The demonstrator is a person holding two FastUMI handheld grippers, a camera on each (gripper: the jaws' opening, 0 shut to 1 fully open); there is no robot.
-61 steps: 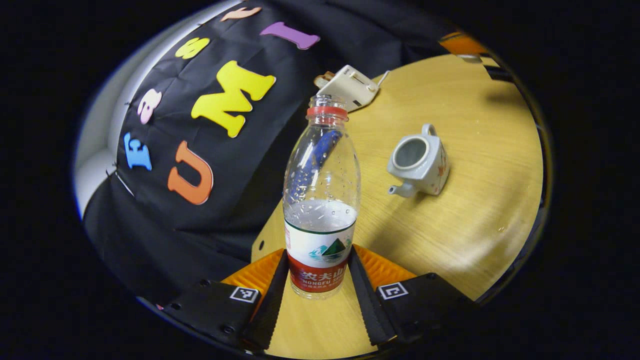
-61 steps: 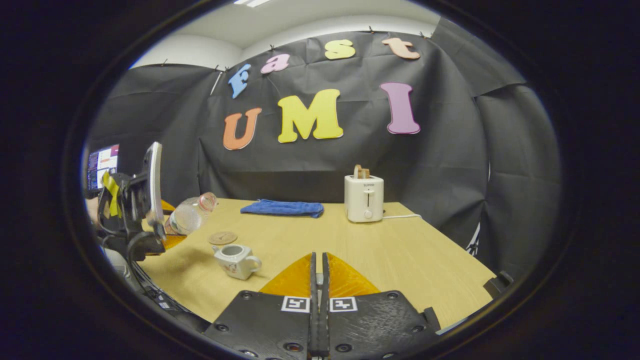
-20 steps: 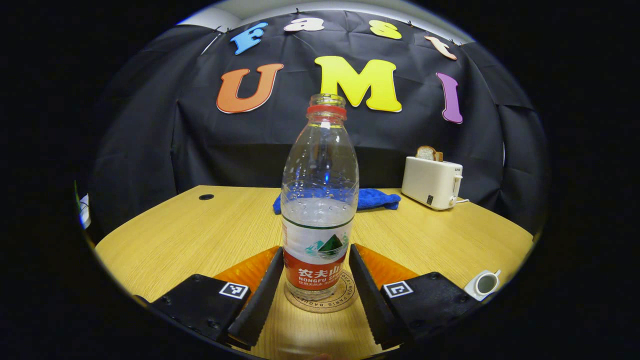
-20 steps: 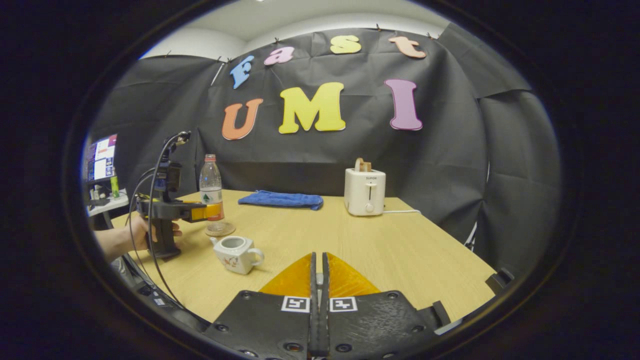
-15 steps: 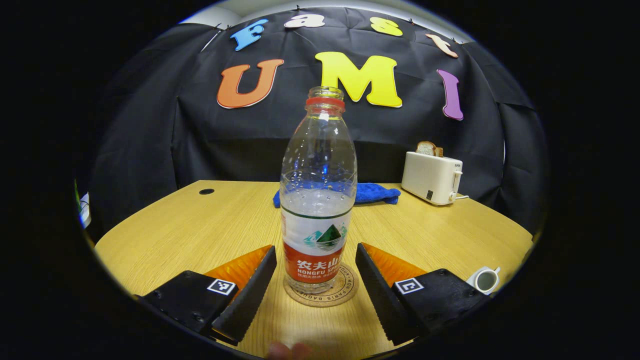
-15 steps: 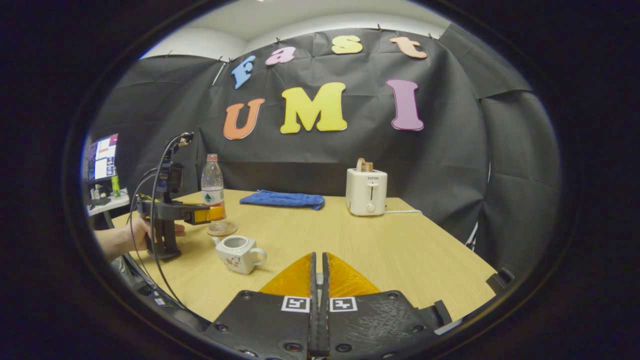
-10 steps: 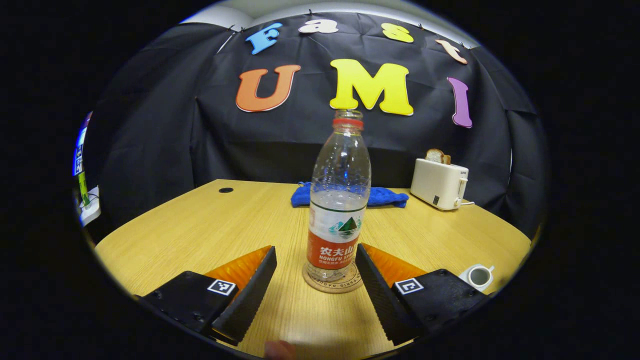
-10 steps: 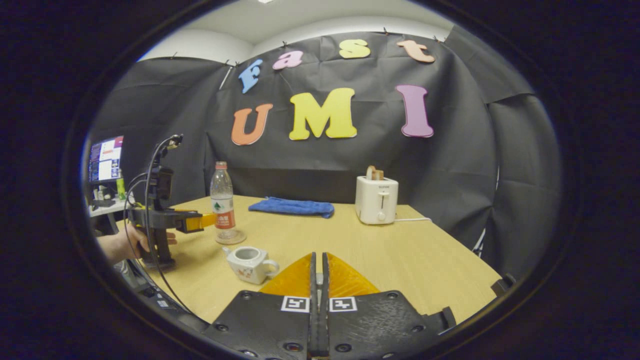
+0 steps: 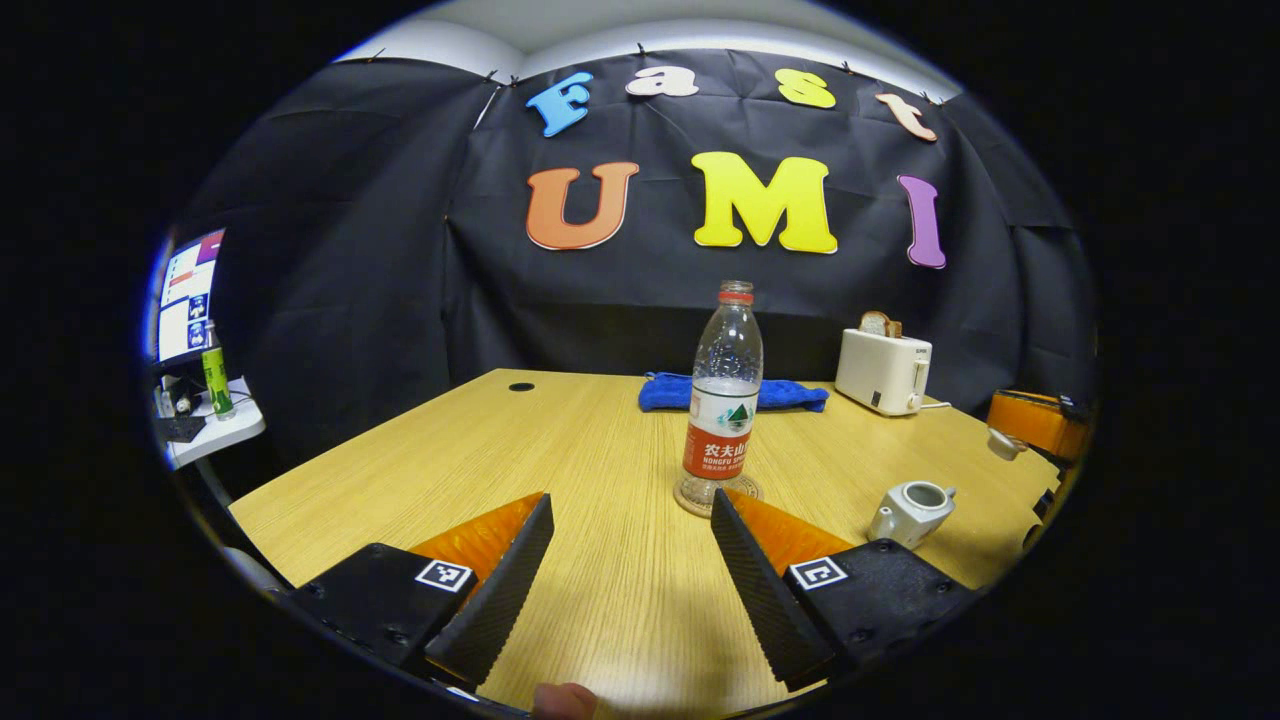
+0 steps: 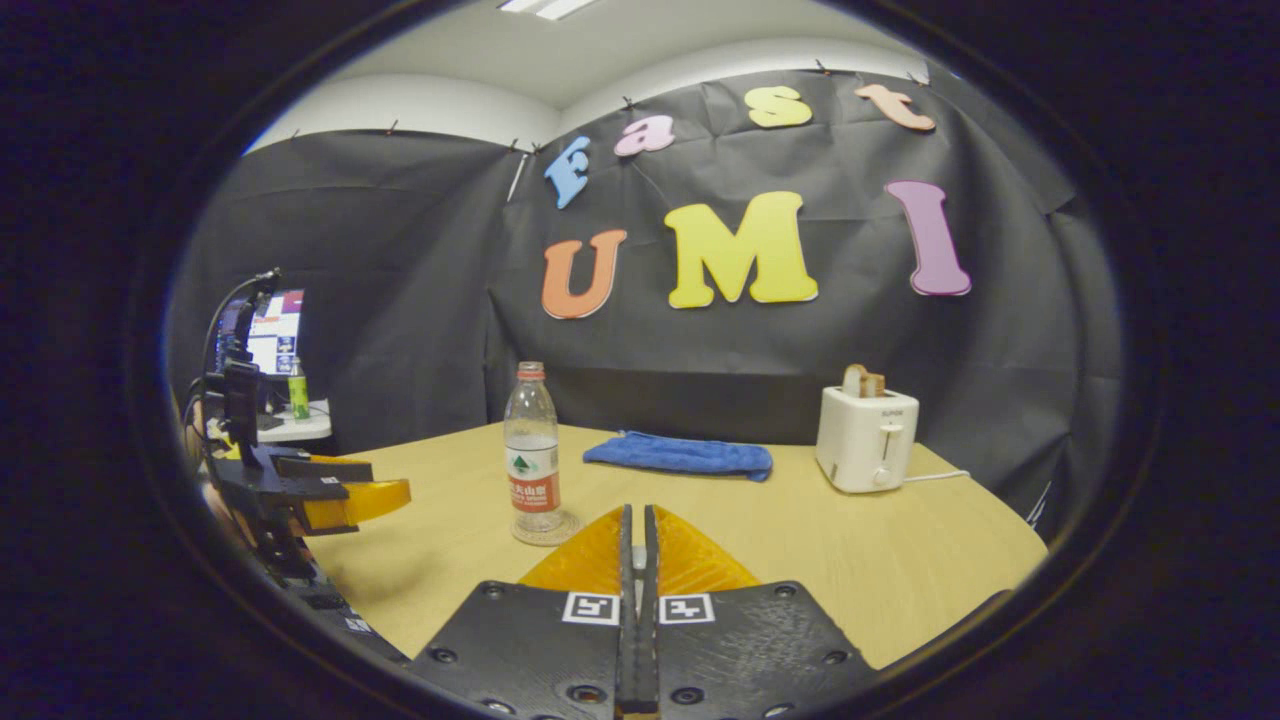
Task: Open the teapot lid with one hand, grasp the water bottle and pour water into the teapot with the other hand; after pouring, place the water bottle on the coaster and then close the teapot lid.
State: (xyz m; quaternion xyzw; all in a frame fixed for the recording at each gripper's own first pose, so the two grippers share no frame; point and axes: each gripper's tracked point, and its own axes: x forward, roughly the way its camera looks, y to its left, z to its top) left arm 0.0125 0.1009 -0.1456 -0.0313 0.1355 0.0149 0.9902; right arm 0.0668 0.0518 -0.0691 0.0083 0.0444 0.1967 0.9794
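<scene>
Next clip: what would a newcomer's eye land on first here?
The uncapped bottle, standing upright on the coaster mid-table. Next, the left gripper, open and well short of the bottle. To the bottle's right in the left gripper view sits the lidless teapot, with a toaster and blue cloth at the back.

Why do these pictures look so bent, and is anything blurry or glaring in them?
Left gripper view: the fisheye lens bows the table edge; the water bottle and teapot stay sharp, with a soft sheen on the wood. Right gripper view: a ceiling light glares at the top, the left gripper at the rim looks stretched, and the toaster is crisp.
</scene>
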